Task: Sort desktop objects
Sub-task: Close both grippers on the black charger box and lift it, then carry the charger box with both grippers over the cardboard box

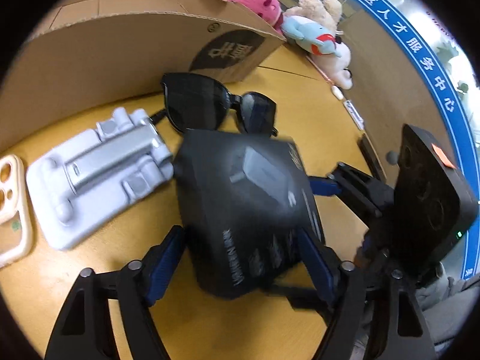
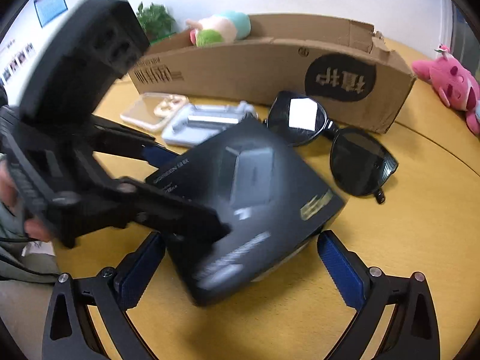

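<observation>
A black product box (image 1: 246, 204) is gripped by my left gripper (image 1: 240, 258), whose blue pads press its two sides; the box is blurred. In the right wrist view the same box (image 2: 255, 210) sits between the wide-open fingers of my right gripper (image 2: 249, 264), with a gap on the right side. The left gripper (image 2: 168, 186) reaches in from the left there. Black sunglasses (image 1: 219, 105) (image 2: 333, 141) lie behind the box. A grey phone stand (image 1: 99, 171) (image 2: 204, 123) and a cream phone case (image 1: 12, 210) (image 2: 156, 111) lie left of it.
A long cardboard box (image 1: 126, 39) (image 2: 270, 63) stands at the back of the yellow table (image 1: 315, 105) (image 2: 405, 225). Plush toys lie at its right end: pink (image 1: 258, 0) (image 2: 450, 81), blue and beige (image 1: 312, 30). Another plush (image 2: 222, 27) sits inside the cardboard box.
</observation>
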A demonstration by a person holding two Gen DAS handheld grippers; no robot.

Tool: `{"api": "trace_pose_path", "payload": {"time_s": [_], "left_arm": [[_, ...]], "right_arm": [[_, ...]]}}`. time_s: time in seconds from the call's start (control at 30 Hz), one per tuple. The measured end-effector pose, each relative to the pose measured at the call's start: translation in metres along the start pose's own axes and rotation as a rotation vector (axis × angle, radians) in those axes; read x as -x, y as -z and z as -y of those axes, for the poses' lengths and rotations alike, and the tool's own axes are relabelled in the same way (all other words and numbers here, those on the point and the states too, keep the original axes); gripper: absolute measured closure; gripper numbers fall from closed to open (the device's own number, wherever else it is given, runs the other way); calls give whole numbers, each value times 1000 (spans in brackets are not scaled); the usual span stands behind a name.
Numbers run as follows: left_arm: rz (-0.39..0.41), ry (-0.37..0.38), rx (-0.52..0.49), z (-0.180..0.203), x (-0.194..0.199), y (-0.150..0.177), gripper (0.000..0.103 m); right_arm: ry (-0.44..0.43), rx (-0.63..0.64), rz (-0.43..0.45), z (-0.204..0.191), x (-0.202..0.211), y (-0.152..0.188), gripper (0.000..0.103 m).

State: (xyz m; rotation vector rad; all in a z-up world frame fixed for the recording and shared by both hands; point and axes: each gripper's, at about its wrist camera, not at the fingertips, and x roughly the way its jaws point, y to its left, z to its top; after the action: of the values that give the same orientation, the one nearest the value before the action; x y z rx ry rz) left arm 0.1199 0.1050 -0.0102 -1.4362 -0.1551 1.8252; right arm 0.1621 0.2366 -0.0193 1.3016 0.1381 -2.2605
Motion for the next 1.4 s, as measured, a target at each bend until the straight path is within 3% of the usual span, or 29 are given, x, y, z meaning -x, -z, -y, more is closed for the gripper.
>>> {"api": "trace_pose_path", "payload": {"time_s": [0.13, 0.37, 0.5, 0.67, 0.77, 0.93, 1.1, 1.23, 1.4], "left_arm": [[52, 14, 10, 3, 19, 4, 29], [260, -40, -49, 26, 92, -13, 29], [396, -124, -103, 38, 142, -36, 29], [518, -173, -153, 36, 196, -68, 29], [584, -197, -160, 26, 224, -92, 29], [610, -265, -157, 3, 246, -135, 29], [608, -255, -82, -52, 252, -187, 29], [555, -241, -2, -102, 226, -226, 29], [471, -237, 79, -148, 190, -254, 29]], "right_arm": [[10, 17, 54, -3, 14, 0, 11], [43, 108, 242, -21, 62, -35, 12], [71, 194, 351, -39, 87, -81, 12], [99, 295, 460, -55, 111, -141, 12], [63, 338, 520, -57, 119, -182, 12], [31, 350, 539, -51, 110, -250, 12], [42, 398, 532, -44, 85, -312, 11], [7, 355, 471, -25, 43, -352, 11], [-49, 239, 391, 12, -18, -376, 12]]}}
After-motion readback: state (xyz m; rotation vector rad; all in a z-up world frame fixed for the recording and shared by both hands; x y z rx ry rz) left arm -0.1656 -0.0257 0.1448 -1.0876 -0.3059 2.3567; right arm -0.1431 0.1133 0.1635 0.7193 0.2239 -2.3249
